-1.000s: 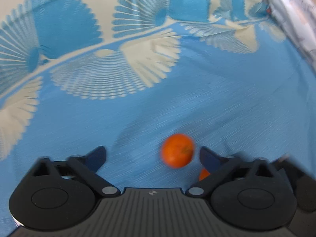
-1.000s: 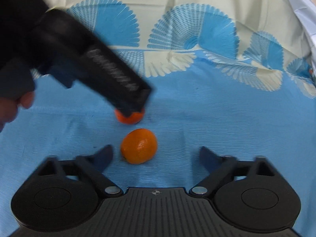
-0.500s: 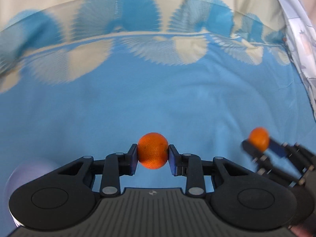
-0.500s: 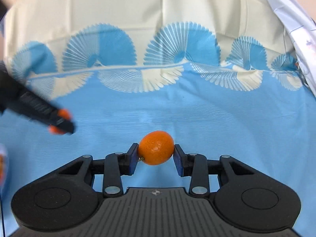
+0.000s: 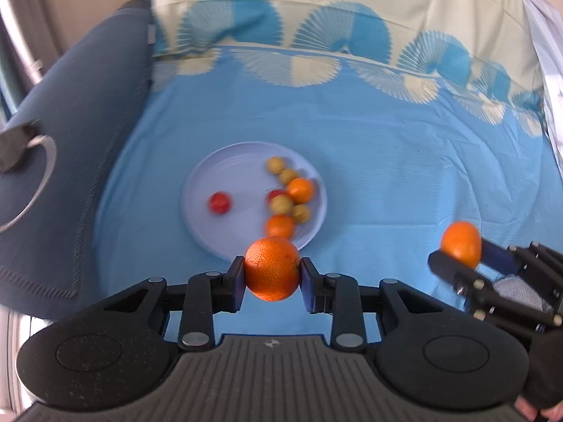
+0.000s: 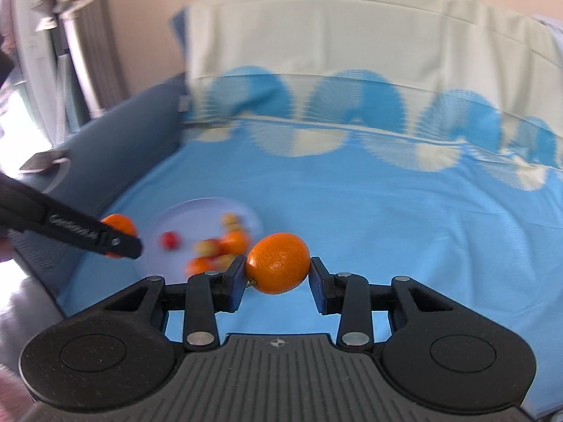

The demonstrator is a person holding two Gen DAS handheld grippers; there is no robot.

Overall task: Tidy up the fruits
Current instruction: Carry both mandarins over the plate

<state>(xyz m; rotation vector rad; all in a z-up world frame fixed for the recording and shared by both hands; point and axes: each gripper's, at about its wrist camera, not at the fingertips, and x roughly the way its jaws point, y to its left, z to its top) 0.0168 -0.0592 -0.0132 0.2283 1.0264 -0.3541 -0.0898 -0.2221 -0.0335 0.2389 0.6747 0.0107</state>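
Observation:
My left gripper is shut on a round orange, held in the air just in front of a pale lilac plate. The plate carries several small fruits: two oranges, red ones and yellow-green ones. My right gripper is shut on an oval orange above the blue cloth. In the left wrist view the right gripper shows at the right edge with its orange. In the right wrist view the left gripper with its orange hovers at the left, beside the plate.
A blue cloth with a fan pattern covers the surface. A dark blue cushioned edge runs along the left of it. A white patterned fabric lies at the far right. A gloved hand holds the right gripper.
Both grippers shut on an orange each a second ago, lifted them off the cloth and swung left, so the plate of fruit has come into view.

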